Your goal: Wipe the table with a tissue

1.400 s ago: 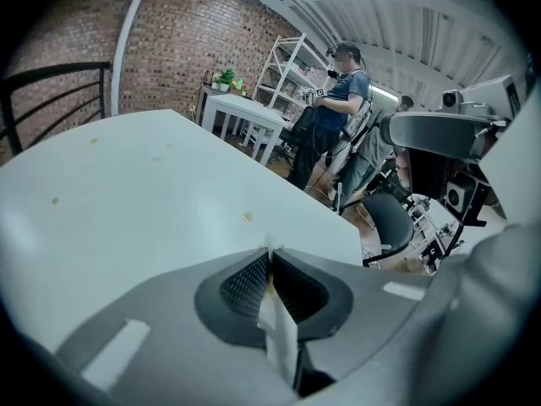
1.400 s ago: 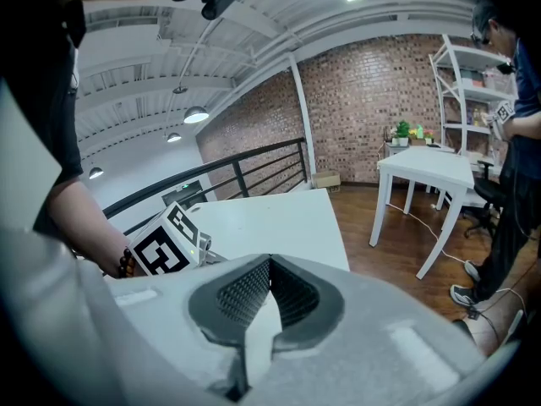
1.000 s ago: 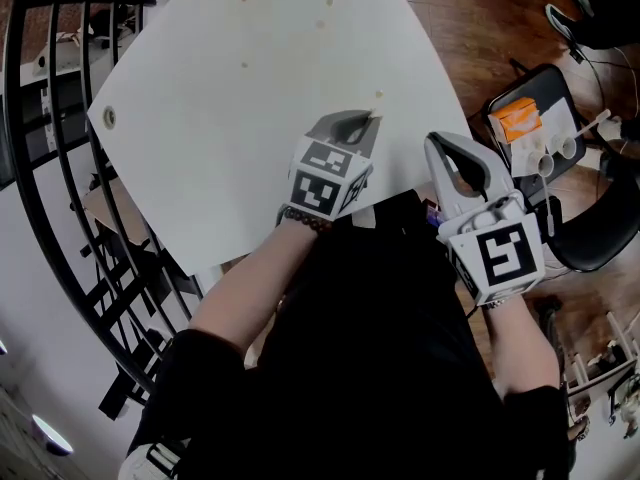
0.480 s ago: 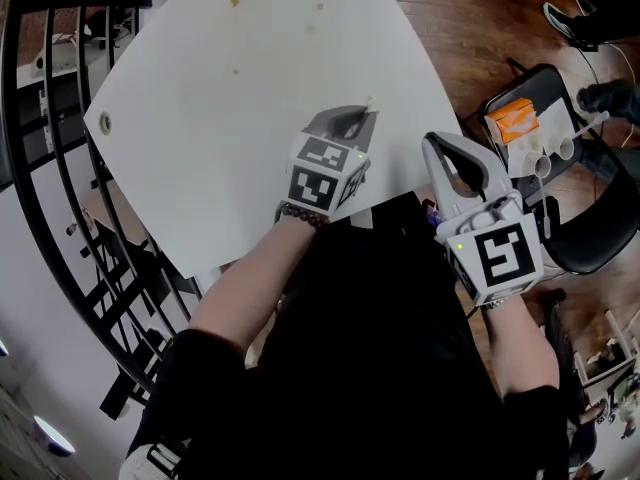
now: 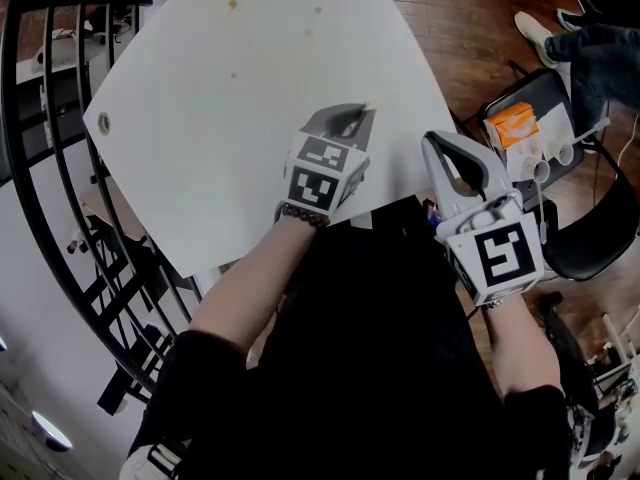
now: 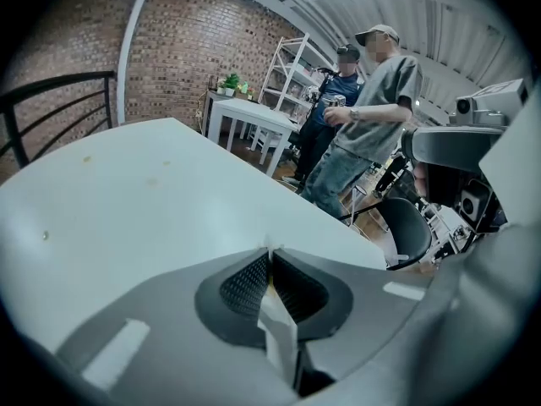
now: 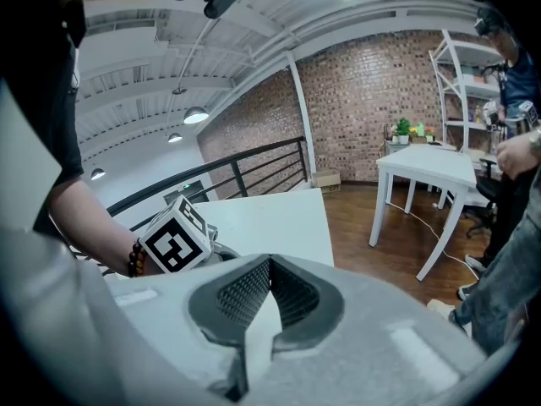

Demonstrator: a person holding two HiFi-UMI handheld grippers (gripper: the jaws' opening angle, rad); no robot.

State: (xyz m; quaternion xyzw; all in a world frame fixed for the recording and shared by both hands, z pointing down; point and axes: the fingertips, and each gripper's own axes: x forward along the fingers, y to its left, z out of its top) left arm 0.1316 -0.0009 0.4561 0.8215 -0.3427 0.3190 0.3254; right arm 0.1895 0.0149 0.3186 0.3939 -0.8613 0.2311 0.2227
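Observation:
The white table (image 5: 220, 118) carries a few small yellowish spots (image 5: 232, 4), also seen as spots (image 6: 86, 159) in the left gripper view. My left gripper (image 5: 366, 111) hovers low over the table near its right edge, shut on a thin strip of white tissue (image 6: 275, 311) that pokes just past the tips of the left gripper (image 6: 270, 252). My right gripper (image 5: 432, 140) is held off the table beyond that edge, above the floor. In its own view the right gripper (image 7: 269, 260) is shut with nothing between its jaws.
A black railing (image 5: 40, 168) curves round the table's left side. At the right, a black chair (image 5: 590, 238) holds an orange packet (image 5: 515, 123) and white cups (image 5: 555, 156). Someone's leg (image 5: 600, 53) is at the top right. Two people (image 6: 372, 117) stand beyond the table.
My left gripper has edged forward over the table until its tip reaches a small spot near the right edge. A person's leg has come into view at the top right. The right gripper has stayed put.

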